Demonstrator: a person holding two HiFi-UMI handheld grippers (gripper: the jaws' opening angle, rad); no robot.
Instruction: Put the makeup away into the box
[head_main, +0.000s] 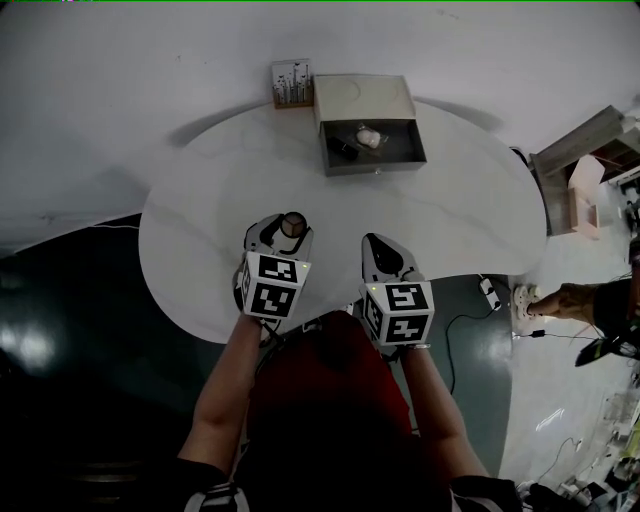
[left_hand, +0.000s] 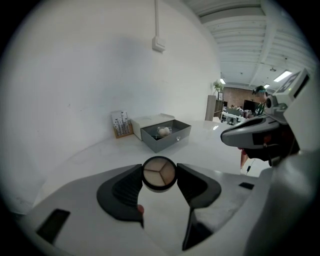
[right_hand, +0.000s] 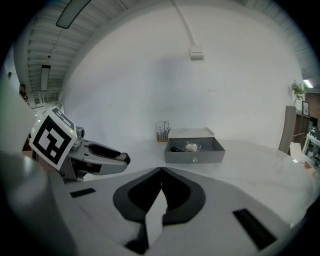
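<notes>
Compact (left_hand: 159, 173), round with three pale pans, is clamped by its rim between the jaws of the left tool (head_main: 290, 232), over the near side of the table (head_main: 190, 250) and well apart from the open box (head_main: 372, 166). The right tool (right_hand: 161, 172) is closed, jaws together with nothing between. Slipping or twisting in transit is judged possible, since only the thin rim is gripped at the jaw tips. The box contents, a pale lump and a dark item, cannot be identified. The compact's underside is hidden.

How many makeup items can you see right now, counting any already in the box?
3. A round compact is gripped in the left tongs; a pale puff and a small dark item lie in the open box. More may be hidden behind its walls.
</notes>
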